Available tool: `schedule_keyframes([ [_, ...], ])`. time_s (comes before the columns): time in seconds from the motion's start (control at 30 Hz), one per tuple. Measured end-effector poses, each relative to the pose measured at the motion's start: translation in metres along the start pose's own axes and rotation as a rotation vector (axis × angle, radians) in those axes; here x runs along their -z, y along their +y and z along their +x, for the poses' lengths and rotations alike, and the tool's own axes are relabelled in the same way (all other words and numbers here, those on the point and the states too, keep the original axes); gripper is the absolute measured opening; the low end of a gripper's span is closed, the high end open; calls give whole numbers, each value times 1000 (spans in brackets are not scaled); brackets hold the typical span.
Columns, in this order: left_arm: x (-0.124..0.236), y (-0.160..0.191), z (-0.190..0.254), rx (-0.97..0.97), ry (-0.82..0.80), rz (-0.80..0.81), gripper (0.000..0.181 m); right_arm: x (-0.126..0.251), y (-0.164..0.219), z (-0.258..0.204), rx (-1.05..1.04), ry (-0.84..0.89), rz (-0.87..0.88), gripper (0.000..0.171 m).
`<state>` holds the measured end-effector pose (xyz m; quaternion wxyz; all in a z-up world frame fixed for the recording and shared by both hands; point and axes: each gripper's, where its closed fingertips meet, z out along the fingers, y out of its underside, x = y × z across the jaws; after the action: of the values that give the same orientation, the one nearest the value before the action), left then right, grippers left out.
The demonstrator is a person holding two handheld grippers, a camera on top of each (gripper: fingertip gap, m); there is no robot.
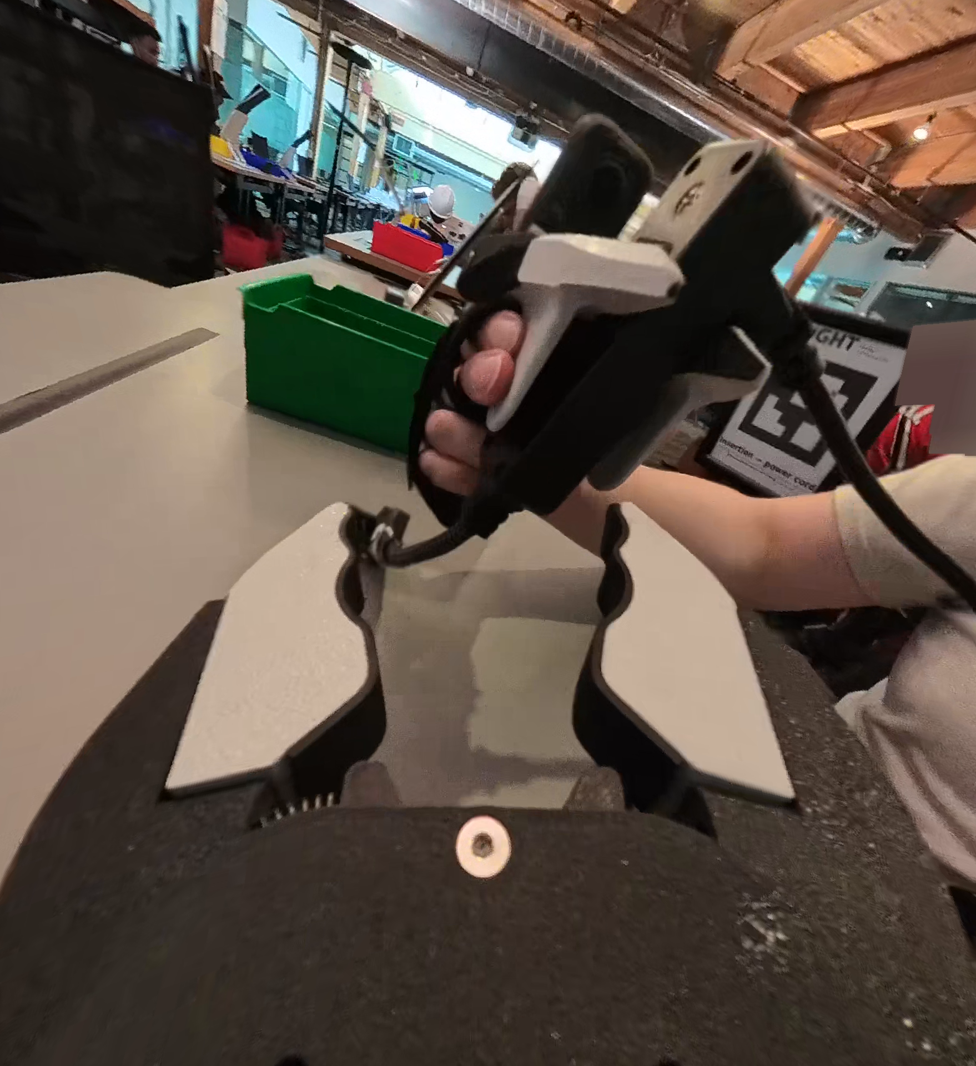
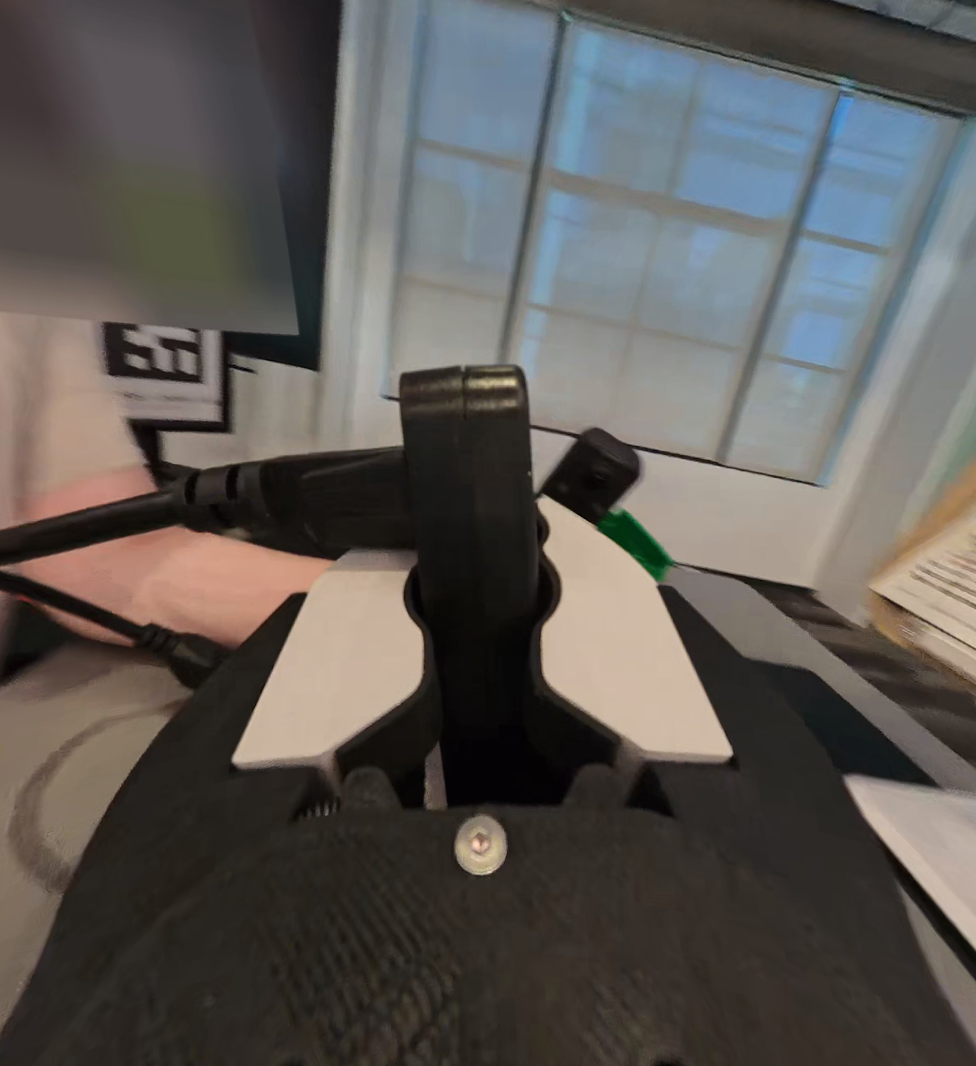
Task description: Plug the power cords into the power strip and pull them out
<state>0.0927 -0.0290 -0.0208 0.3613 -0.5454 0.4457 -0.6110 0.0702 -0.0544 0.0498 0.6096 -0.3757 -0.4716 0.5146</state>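
My left gripper [image 1: 483, 536] is open and empty, low over the grey table [image 1: 99, 519]. Just ahead of it, a hand [image 1: 462, 415] holds the right gripper's body [image 1: 618, 323], tilted up and to the right. In the right wrist view, my right gripper [image 2: 474, 554] is shut on a black power cord plug [image 2: 465, 461] that stands upright between the fingers. Its thick black cord [image 2: 99, 519] runs off to the left, and it also shows in the left wrist view [image 1: 889, 519], hanging down to the right. No power strip shows in either view.
A green bin [image 1: 336, 369] stands on the table beyond my left gripper. A thin black cable [image 1: 434, 548] hangs from the right gripper's handle to near my left fingertip. The person's forearm [image 1: 734, 548] crosses at the right. A black-and-white marker board [image 1: 791, 415] stands behind.
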Motion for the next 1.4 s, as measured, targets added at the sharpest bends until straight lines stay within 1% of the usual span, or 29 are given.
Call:
schedule_keyframes([
  [0.03,-7,0,10,-27,32,-22,86,-6,-6,-7,-22,-54,32,32],
  [0.13,-26,3,30,-121,64,-125,92,-18,-21,-20,-70,-140,136,32],
  [0.17,-28,0,36,-149,72,-133,89,-18,-27,-23,-97,-170,177,33],
  [0.2,-28,-5,44,-179,91,-121,79,-17,-33,-24,-115,-182,221,33],
  [0.27,-30,-8,49,-220,65,-135,69,-12,-44,-22,-141,-171,312,33],
  [0.3,-30,-5,44,-253,14,-178,51,-10,-45,-22,-162,-172,336,32],
  [0.33,-28,-3,41,-288,-22,-211,44,-9,-42,-21,-181,-167,330,35],
  [0.4,-22,4,30,-316,-93,-267,43,-7,-28,-15,-191,-123,254,41],
  [0.47,-13,3,19,-273,-149,-267,43,2,-7,-5,-195,-34,149,46],
  [0.53,0,5,4,-301,-235,-286,42,19,18,11,-182,105,17,46],
  [0.6,14,13,-11,-308,-328,-356,42,45,43,30,-217,266,-114,54],
  [0.67,21,15,-17,-284,-357,-373,41,82,62,51,-308,465,-201,50],
  [0.7,24,13,-20,-293,-385,-356,38,102,66,60,-372,553,-212,48],
  [0.73,28,10,-26,-304,-428,-341,35,118,65,63,-442,596,-183,41],
  [0.77,31,9,-29,-301,-452,-345,34,128,58,63,-517,616,-132,38],
  [0.8,34,10,-32,-284,-473,-361,34,132,50,59,-577,616,-95,39],
  [0.83,36,10,-37,-269,-512,-381,34,129,42,51,-597,606,-97,39],
  [0.87,38,10,-41,-259,-551,-399,34,122,37,44,-580,623,-143,42],
  [0.93,38,8,-46,-246,-613,-419,34,101,34,31,-501,672,-292,59],
  [1.0,35,4,-49,-242,-667,-430,34,82,40,23,-454,715,-471,71],
  [1.03,35,2,-49,-245,-703,-448,34,73,41,23,-424,723,-530,76],
  [1.1,34,-1,-52,-253,-800,-489,33,67,46,32,-352,750,-653,73],
  [1.13,34,-3,-52,-252,-845,-509,33,71,52,39,-305,771,-756,71],
  [1.17,32,-5,-51,-254,-883,-519,33,78,59,44,-256,783,-871,62],
  [1.2,33,-7,-52,-265,-939,-536,33,84,64,49,-217,785,-966,45],
  [1.23,33,-9,-51,-281,-975,-554,33,88,66,55,-192,803,-1026,38],
  [1.27,34,-11,-50,-295,-1004,-566,32,91,67,60,-162,815,-1068,28],
  [1.4,36,-19,-50,-307,-1063,-529,33,91,74,76,-61,830,-1093,27],
])
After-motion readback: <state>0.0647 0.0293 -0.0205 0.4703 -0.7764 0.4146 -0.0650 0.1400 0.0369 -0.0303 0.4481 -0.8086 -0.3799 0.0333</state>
